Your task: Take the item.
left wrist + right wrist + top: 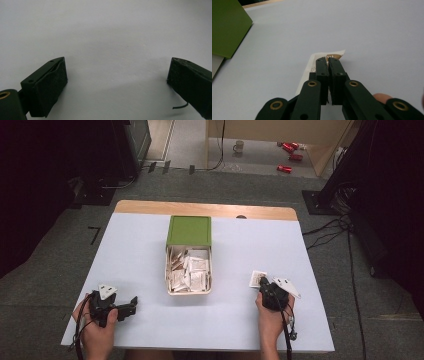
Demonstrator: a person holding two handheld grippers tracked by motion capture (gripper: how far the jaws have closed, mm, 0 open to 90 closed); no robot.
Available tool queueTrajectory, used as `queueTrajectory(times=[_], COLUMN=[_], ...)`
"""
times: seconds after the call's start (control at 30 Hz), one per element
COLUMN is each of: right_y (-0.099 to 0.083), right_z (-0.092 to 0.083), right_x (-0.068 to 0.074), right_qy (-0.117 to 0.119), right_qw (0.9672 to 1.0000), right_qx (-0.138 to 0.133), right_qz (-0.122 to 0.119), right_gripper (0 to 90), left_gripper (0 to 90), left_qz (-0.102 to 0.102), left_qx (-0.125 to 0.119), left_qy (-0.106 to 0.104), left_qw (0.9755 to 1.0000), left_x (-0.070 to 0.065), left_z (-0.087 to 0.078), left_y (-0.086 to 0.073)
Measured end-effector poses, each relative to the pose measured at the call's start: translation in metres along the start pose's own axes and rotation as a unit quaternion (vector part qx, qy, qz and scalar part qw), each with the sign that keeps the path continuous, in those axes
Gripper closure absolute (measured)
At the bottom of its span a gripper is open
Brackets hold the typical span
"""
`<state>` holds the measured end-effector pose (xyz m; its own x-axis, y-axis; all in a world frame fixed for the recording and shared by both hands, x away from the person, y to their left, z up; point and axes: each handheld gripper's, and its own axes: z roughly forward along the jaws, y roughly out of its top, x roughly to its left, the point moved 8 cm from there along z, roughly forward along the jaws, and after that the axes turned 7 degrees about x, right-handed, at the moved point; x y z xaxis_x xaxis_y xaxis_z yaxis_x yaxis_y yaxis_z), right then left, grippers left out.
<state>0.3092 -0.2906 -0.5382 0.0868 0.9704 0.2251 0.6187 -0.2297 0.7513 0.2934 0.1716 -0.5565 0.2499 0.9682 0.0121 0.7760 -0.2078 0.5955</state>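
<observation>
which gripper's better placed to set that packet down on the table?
Right. The right gripper is shut on the packet, low over the table beside the box. The left gripper stands open on the far side, holding nothing.

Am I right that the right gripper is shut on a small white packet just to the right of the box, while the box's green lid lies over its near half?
Not quite: the green lid covers the far half of the box, as the high view shows. The right gripper is indeed shut on the packet, right of the box.
</observation>
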Motion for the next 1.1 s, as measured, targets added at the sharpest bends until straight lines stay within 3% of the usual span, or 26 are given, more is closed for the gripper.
queueTrajectory(times=[0.6,0.9,1.03,1.1], right_y=[0.005,0.008,0.010,0.012], right_z=[-0.007,-0.012,-0.016,-0.018], right_x=[-0.010,-0.004,0.003,0.009], right_qy=[-0.021,-0.010,-0.016,-0.013], right_qw=[0.9996,0.9994,0.9991,0.9992], right_qx=[-0.016,-0.033,-0.038,-0.036], right_qz=[0.007,0.000,-0.008,-0.011], right_gripper=[58.9,51.4,45.9,38.9], left_gripper=[3.0,3.0,3.0,3.0], left_qz=[0.000,0.000,0.000,0.000], left_qx=[0.000,0.000,0.000,0.001], left_qy=[0.000,0.000,0.000,0.000], left_qw=[1.0000,1.0000,1.0000,1.0000], left_x=[0.000,0.000,0.000,0.000], left_z=[0.000,0.000,0.000,0.000], left_y=[0.000,0.000,0.000,0.000])
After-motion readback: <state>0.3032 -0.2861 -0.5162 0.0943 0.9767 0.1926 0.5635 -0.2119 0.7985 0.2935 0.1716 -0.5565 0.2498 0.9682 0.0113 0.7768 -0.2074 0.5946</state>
